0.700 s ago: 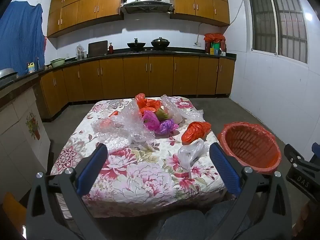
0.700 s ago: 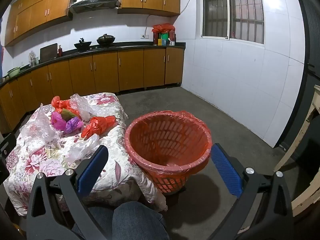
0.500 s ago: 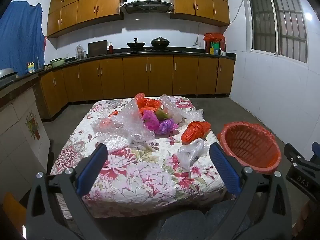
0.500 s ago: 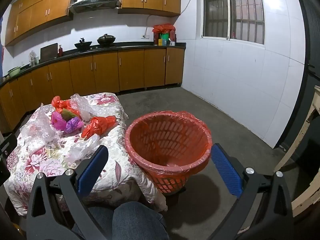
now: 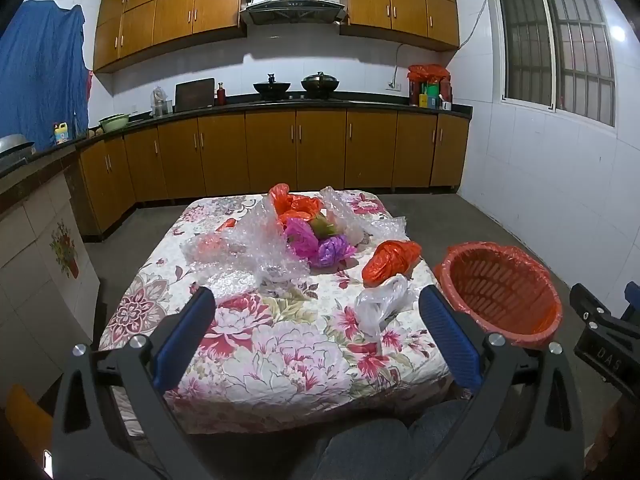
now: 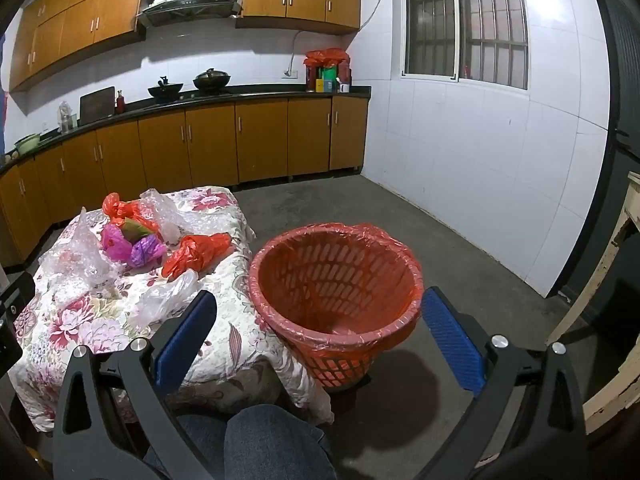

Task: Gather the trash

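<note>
Nothing has shifted over the last moment; our left tool point(image 5: 316, 332) and right tool point(image 6: 320, 332) hang spread wide and empty, the crumpled bags point(image 5: 390, 266) lie on the desk point(image 5: 288, 360), the lined basket point(image 6: 336, 280) beside it waits, so collecting has yet to begin.

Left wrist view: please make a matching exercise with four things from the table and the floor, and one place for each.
Things:
1. orange plastic waste basket
2. crumpled white plastic bag
3. clear bubble wrap sheet
4. purple crumpled bag

Places:
A. left part of the pile
B. on the floor beside the flowered tablecloth
C. middle of the pile
D. nearest the front table edge

Pairs: 1-B, 2-D, 3-A, 4-C
</note>
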`<state>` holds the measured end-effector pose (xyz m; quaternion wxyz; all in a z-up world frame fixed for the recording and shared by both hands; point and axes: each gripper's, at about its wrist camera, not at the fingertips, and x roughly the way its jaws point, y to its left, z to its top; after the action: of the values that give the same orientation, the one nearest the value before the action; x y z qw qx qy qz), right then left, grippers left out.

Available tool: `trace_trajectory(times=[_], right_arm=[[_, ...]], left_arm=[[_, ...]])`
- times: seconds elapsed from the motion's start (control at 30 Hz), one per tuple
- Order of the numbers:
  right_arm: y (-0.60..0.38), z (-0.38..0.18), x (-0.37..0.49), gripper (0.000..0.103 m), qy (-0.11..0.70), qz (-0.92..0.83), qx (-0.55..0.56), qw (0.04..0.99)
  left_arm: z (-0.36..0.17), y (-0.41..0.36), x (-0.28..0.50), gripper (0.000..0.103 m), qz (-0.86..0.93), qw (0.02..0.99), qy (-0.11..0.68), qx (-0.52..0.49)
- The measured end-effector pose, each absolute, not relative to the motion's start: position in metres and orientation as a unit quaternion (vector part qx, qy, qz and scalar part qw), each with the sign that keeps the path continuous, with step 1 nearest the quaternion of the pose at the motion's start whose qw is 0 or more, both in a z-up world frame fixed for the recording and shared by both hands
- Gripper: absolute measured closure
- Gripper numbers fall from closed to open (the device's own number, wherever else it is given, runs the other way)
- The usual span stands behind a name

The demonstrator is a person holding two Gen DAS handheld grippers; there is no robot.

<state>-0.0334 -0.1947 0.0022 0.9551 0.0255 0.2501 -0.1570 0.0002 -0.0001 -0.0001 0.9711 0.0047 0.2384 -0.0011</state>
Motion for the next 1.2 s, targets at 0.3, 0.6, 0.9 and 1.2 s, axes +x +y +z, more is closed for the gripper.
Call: trace_trajectory(times=[0.3, 0.6, 0.9, 1.2], right_arm=[[-0.1943, 0.0016, -0.0331, 0.002, 0.25, -0.157, 0.025, 0.955], [-0.1951, 0.0019, -0.0335, 0.002, 0.25, -0.157, 0.026, 0.955], [-0.1949, 0.0013, -0.0334, 0.002, 0.25, -0.157, 0.025, 0.955], [-0.1956, 0.0001, -0.0332, 0.002, 0.252, -0.158, 0.027, 0.954]], left_arm=[[-0.0001, 0.0, 0.0003, 0.004, -0.001, 0.971, 0.239, 0.004], [0.0006, 0.0002, -0.0027, 0.004, -0.001, 0.971, 0.238, 0.004], [-0.0002, 0.0, 0.0003, 0.004, -0.001, 0.971, 0.24, 0.004], [-0.0001, -0.0002, -0.0012, 0.004, -0.001, 0.971, 0.241, 0.005]])
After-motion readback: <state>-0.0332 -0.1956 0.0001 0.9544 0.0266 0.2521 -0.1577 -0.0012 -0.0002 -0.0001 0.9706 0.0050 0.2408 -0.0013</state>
